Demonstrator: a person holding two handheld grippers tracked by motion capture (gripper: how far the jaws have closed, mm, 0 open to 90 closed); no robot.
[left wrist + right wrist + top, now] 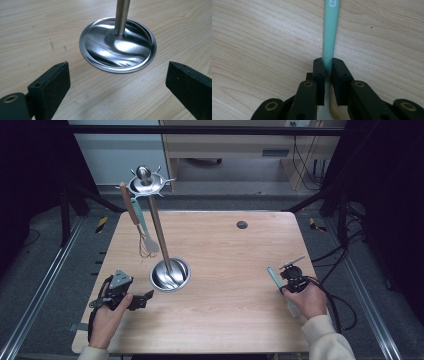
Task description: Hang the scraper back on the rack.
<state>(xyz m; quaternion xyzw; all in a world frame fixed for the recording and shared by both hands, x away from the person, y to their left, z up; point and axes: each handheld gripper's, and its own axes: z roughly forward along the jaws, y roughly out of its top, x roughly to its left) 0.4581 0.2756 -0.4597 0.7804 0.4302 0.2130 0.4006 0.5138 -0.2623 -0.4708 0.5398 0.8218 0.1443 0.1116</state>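
Note:
A steel utensil stand [170, 274] rises from a round base left of the table's middle, with a ring of hooks at its top [145, 181]. From the hooks hang a wooden-handled whisk [145, 245] and a teal-handled tool [141, 222]. My left gripper [142, 299] lies just left of the base, open; its jaws [117, 75] stand wide apart and empty in front of the base [117, 45]. At the right, my right gripper [283, 285] is shut on a teal utensil handle [273, 276] lying on the table. The pads [327, 65] pinch the handle [330, 30], which points away from me.
The wooden table [225, 250] has a small dark grommet hole [242, 224] near its far edge. Black frame bars and cables stand around the table. The held utensil's pale end lies under the person's right hand [310, 300].

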